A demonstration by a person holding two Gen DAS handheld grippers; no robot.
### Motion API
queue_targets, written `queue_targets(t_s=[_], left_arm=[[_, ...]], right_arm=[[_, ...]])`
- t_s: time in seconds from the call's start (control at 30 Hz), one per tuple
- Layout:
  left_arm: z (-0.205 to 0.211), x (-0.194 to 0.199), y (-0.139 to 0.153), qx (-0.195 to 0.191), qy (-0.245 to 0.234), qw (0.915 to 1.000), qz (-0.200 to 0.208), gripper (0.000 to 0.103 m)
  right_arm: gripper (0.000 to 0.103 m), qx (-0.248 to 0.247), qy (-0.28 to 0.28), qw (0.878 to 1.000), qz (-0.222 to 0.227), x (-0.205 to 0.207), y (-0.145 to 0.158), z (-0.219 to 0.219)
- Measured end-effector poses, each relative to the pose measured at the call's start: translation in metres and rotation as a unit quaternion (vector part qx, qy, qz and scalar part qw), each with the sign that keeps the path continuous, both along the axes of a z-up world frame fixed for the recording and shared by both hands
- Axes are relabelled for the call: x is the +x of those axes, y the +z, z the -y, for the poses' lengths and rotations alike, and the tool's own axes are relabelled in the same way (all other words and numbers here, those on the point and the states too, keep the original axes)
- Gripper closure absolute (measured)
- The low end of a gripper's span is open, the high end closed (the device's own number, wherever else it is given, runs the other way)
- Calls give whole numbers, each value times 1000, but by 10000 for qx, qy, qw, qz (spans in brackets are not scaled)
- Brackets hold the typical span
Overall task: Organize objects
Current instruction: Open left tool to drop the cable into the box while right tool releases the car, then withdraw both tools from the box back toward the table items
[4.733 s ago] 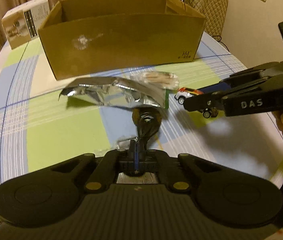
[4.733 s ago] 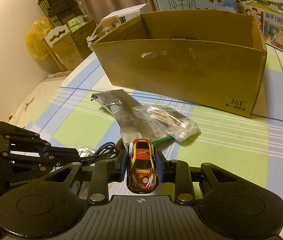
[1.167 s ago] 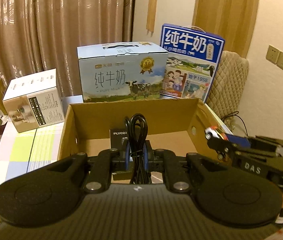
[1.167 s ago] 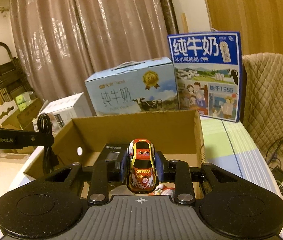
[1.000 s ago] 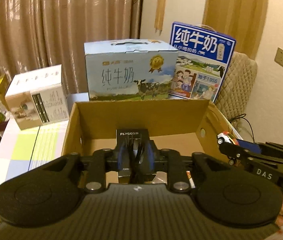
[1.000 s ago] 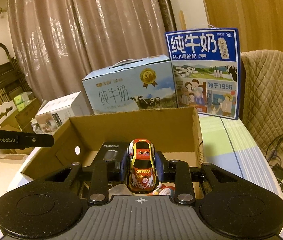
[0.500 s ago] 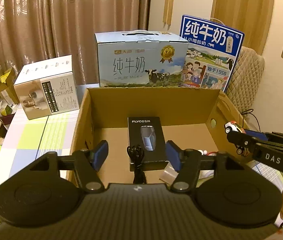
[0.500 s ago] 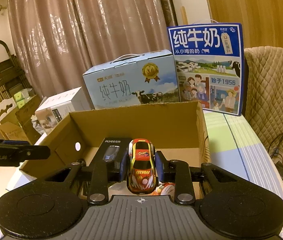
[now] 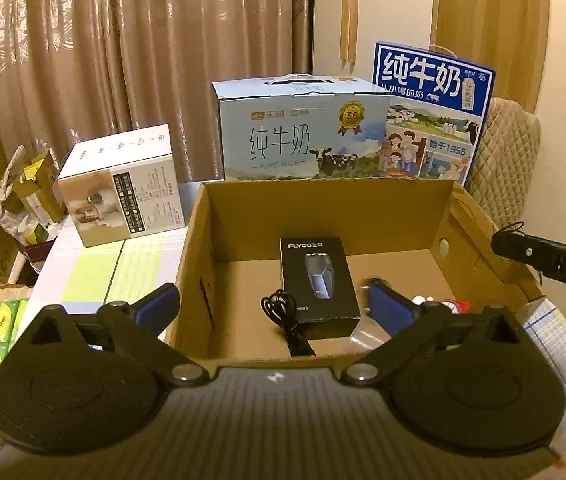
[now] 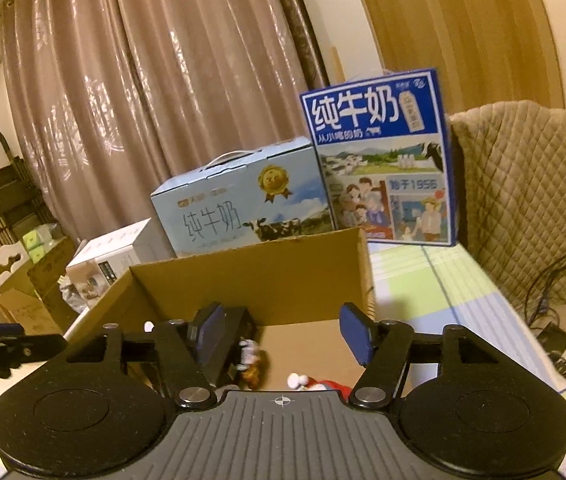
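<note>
Both my tongs are opening over the cardboard box (image 9: 363, 200); left tongs (image 9: 275, 304) empty, cable (image 9: 283, 312) now inside; right tongs (image 10: 283, 332) empty, toy car dropped.

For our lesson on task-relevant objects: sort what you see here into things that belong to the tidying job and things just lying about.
Part of the job:
- cardboard box, open on top
- black cable, inside the box
- black shaver box, inside it
- left gripper, jaws opening, nothing between them
- right gripper, jaws opening

Just lying about:
- light blue milk carton
- dark blue milk carton
- white box
- quilted chair
</note>
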State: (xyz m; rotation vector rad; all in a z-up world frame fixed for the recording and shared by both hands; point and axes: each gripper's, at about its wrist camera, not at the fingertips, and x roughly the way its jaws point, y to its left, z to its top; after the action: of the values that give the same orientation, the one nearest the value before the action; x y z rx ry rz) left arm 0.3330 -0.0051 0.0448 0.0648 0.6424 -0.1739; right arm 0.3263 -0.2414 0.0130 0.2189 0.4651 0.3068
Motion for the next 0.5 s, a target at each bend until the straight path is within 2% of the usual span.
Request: queue_targets(t_s=[0.13, 0.33, 0.5], left_arm=[[-7, -18, 2, -76, 59, 9999, 80, 3], [-19, -52, 5, -310, 189, 9993, 25, 1], [-30, -87, 6, -628, 254, 9974, -237, 1]], right_arm=[[41, -117, 32, 9999, 97, -24, 1, 1], [39, -413, 200, 9989, -15, -74, -5, -6], [37, -451, 178, 9987, -145, -117, -9, -5]])
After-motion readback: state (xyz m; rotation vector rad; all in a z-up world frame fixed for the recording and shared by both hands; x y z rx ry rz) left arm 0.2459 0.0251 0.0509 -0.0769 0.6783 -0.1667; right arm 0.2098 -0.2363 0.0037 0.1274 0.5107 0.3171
